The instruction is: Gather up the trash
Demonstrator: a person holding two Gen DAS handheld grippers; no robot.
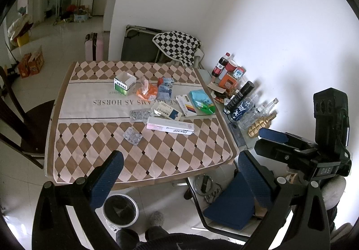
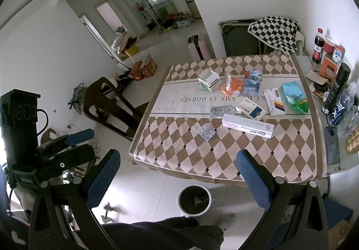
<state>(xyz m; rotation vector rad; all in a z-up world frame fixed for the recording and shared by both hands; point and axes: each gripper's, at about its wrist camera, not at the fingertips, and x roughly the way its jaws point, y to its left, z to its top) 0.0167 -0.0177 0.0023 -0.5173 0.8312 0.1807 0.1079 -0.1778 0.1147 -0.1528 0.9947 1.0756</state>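
The left gripper (image 1: 179,173) hangs with its fingers spread wide and empty, held back from the near table (image 1: 139,169) edge, probably so the whole litter can be surveyed before a pick. On the cloth, from left to right, lie an open green-and-white box (image 1: 124,82), an orange wrapper (image 1: 147,90), two blister packs (image 1: 132,135), the long Doctor box (image 1: 170,127) and a teal pouch (image 1: 202,100). The bin (image 1: 120,209) stands on the floor just below the near edge, handy for dropping things in. The right gripper (image 2: 178,180) is likewise apart, holding nothing, above that bin.
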